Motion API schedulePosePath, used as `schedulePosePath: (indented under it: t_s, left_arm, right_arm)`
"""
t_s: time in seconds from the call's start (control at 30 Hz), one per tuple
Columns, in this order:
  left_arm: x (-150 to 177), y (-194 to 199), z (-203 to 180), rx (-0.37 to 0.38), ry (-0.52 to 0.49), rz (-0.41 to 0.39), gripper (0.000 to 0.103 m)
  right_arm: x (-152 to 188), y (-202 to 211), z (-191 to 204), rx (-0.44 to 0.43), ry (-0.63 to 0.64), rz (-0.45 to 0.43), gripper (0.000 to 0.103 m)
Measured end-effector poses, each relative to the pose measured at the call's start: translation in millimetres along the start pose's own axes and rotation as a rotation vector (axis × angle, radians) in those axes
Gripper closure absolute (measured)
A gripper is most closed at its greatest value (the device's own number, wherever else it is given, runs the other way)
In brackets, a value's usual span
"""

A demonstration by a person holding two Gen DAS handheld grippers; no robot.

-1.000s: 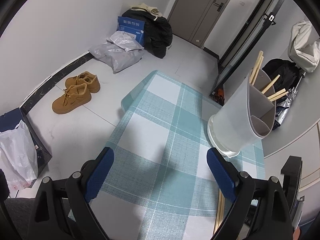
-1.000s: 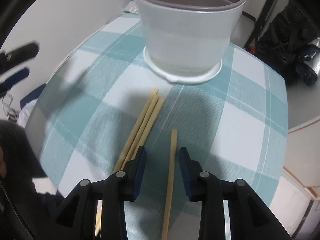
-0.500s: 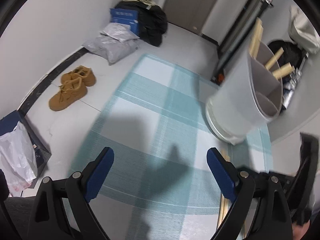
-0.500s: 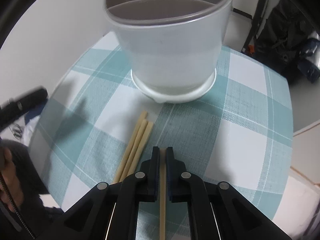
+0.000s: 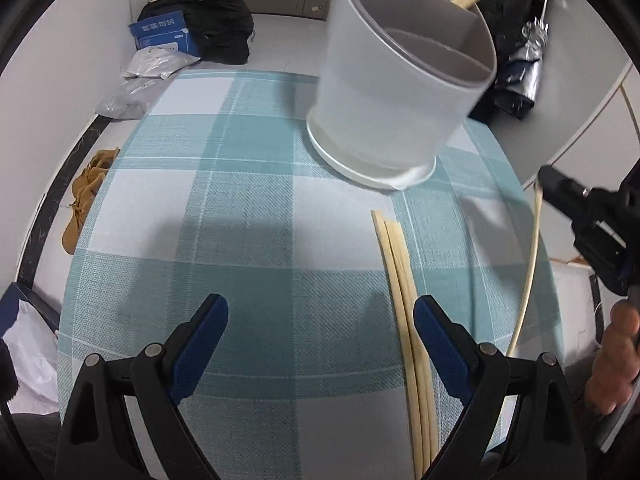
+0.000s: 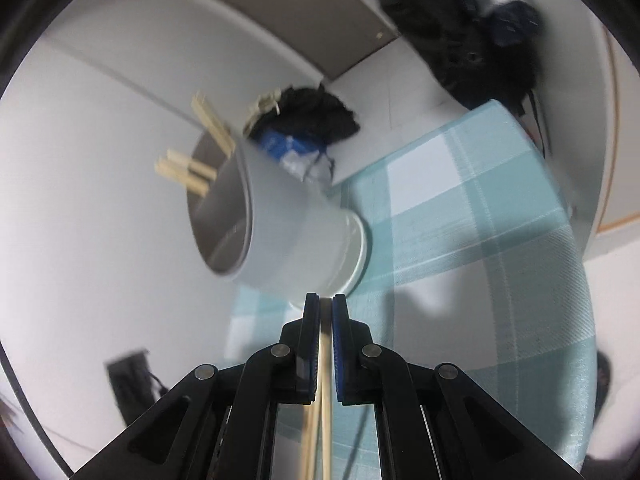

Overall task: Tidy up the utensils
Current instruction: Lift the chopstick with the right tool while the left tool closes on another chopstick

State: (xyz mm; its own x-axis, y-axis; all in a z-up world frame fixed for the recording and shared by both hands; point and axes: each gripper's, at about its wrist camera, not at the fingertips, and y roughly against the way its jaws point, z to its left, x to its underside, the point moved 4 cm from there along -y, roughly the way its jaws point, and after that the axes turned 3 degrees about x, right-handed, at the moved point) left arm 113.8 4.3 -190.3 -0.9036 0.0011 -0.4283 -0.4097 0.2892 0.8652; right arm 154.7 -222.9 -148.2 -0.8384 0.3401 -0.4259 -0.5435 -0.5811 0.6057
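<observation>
A white divided utensil holder (image 5: 396, 92) stands on the far part of the teal checked tablecloth (image 5: 240, 208), with several chopsticks standing in it. Three chopsticks (image 5: 404, 292) lie side by side on the cloth, just inside my left gripper's right finger. My left gripper (image 5: 320, 336) is open and empty, low over the cloth. My right gripper (image 6: 326, 308) is shut on one chopstick (image 6: 325, 380), lifted and tilted; the holder (image 6: 288, 232) is ahead of it. The right gripper (image 5: 548, 188) and its chopstick (image 5: 530, 264) also show at the right in the left wrist view.
On the floor beyond the table lie tan shoes (image 5: 86, 196), grey parcels (image 5: 132, 92), a blue box (image 5: 164, 34) and black bags (image 5: 220, 24). A white plastic bag (image 5: 24, 348) sits at lower left. The table edge runs close on the right.
My right gripper closed on the single chopstick and lifted it off the cloth, tilting. My left gripper swung right and lower, bringing the three lying chopsticks between its fingers' view.
</observation>
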Motion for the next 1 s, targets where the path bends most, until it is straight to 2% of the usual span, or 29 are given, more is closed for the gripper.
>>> schedulePosePath:
  t_s: [0.07,0.17,0.27,0.43,0.67,0.77,0.83,1.0]
  left_arm:
    - [3.6,-6.0,-3.6,-0.007,-0.014,0.026,0.012]
    - [5.9,-10.3,-7.2,-0.066,-0.065,0.032,0.012]
    - [4.9,-12.2,-7.3,-0.098,-0.100,0.033,0.012]
    - [3.7,-12.7,-5.5,-0.104,-0.103,0.058,0.012]
    - [-6.5,-23.1,-12.8,-0.144,-0.140,0.076,0.012]
    - [-15.3,-24.4,-15.6,-0.190,-0.176,0.065,0.012]
    - [-20.7,-26.3,-18.2,-0.210,-0.200,0.061,0.016]
    - [-24.8,-30.2,-31.9,-0.215,-0.276,0.073,0.047]
  right_arm:
    - [-4.2,9.6,-8.9,-0.026,-0.040,-0.023,0.098]
    - [-7.5,11.3,-20.0,-0.037,-0.077,-0.048,0.098]
    - [-11.2,21.7,-20.8,-0.024,-0.033,-0.089,0.098]
    - [-7.8,35.4,-23.0,0.006,0.027,-0.139,0.098]
    - [-7.2,40.8,-23.5,0.026,0.050,-0.157,0.098]
    - [-7.2,45.4,-19.2,0.026,0.080,-0.160,0.098]
    - [-7.7,47.2,-16.7,0.022,0.094,-0.167,0.098]
    - [-8.1,50.9,-13.0,0.019,0.110,-0.179,0.098]
